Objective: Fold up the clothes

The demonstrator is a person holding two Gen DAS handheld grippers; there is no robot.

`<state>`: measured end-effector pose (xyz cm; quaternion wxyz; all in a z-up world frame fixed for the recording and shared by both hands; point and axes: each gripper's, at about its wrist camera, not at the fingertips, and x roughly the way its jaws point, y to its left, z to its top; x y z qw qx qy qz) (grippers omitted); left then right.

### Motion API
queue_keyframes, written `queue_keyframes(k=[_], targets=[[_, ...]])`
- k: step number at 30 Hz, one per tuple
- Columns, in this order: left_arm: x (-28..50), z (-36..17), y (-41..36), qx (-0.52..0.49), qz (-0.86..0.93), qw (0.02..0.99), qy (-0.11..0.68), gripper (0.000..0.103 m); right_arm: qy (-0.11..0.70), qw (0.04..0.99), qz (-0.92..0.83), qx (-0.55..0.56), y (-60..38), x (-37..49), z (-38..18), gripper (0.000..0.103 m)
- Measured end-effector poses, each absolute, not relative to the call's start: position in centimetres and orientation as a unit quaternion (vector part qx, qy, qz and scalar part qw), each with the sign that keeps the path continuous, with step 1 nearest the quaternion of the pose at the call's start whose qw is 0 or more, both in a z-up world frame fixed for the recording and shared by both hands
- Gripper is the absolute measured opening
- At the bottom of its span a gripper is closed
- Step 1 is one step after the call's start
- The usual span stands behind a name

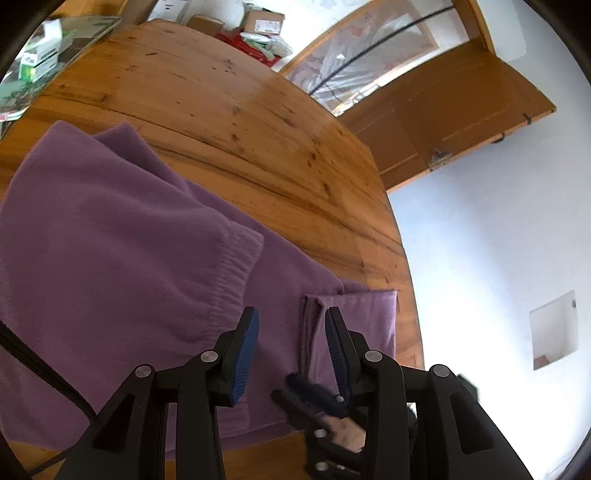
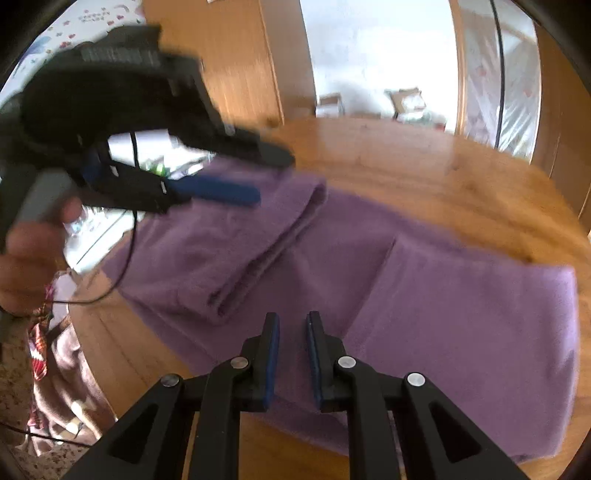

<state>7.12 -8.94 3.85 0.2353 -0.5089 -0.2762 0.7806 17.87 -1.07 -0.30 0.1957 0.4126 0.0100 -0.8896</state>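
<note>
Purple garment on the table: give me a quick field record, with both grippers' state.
garment: purple fleece garment, partly folded, ribbed cuff visible
surface: round wooden table
left gripper: open, above the garment, nothing between the pads
right gripper: narrow gap, over the garment, nothing gripped
background: boxes beyond the table

A soft, matt purple fleece garment point(image 1: 122, 236) lies on a glossy, knotted wooden table point(image 1: 229, 122). The left gripper point(image 1: 291, 328) is matt black plastic with ribbed blue pads.

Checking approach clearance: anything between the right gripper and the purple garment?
Nothing visible. The right gripper, jaws parted and empty, hovers directly over the purple garment; the left gripper is off to its upper left.
</note>
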Motion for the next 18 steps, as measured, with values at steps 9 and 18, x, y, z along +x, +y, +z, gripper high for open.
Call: queue_keyframes(k=[9, 18], targets=[[7.0, 3.9, -11.8, -0.506, 0.787, 0.211, -0.282, 0.039, 0.012, 0.196, -0.893, 0.404, -1.6, 19.2, 1.1, 0.017], [6.9, 4.1, -15.4, -0.497, 0.800, 0.185, -0.283, 0.039, 0.037, 0.235, -0.873, 0.425, -4.0, 20.9, 0.9, 0.017]])
